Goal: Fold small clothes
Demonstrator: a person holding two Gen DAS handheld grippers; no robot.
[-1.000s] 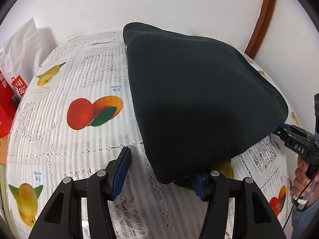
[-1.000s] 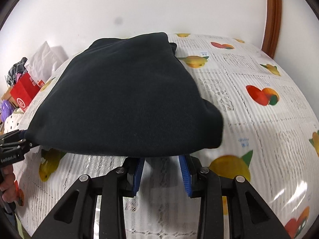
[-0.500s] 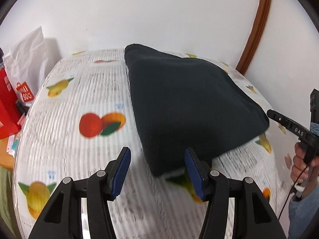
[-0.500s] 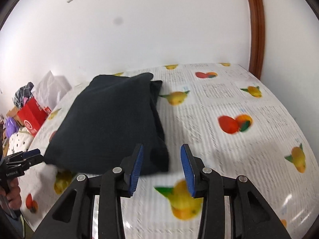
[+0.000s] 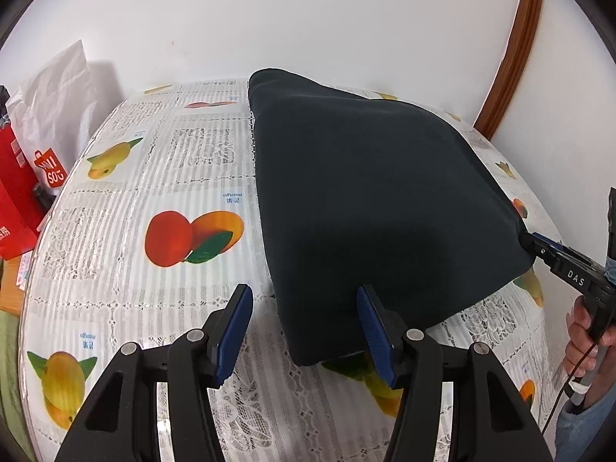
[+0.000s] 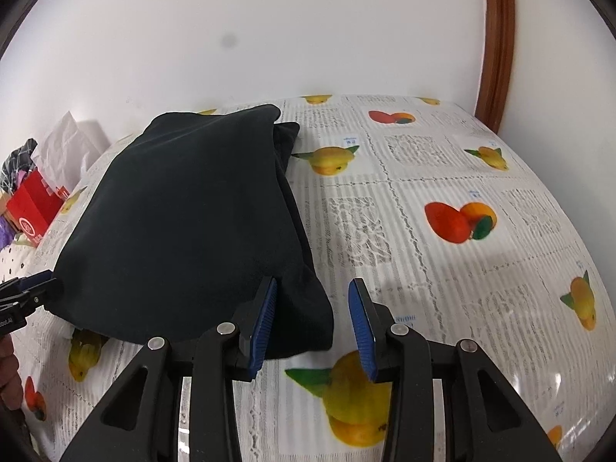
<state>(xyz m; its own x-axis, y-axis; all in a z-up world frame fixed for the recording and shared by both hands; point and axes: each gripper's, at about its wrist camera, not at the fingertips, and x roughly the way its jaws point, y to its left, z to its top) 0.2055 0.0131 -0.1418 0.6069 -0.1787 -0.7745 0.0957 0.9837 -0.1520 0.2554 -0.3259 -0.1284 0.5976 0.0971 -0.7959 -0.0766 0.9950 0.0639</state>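
dark garment (image 5: 369, 208) lies folded mid table (image 5: 154, 177), nearer the back edge. left claw (image 5: 304, 323) & right claw (image 6: 312, 323) both released, empty. fold looks done; next probably needs a regrip at a corner.

Folded soft garment (image 5: 377, 208): dark navy, near black, plain. Plastic lace-pattern tablecloth (image 5: 154, 177): white-grey stripes, printed fruit in red, orange, yellow (green leaves). Two-finger gripper frames black, finger pads (image 6: 263, 321) blue. Cardboard box (image 6: 32, 206): red, white print. Paper bag (image 5: 57, 88) white. Wall white; door frame (image 6: 498, 42) brown wood.
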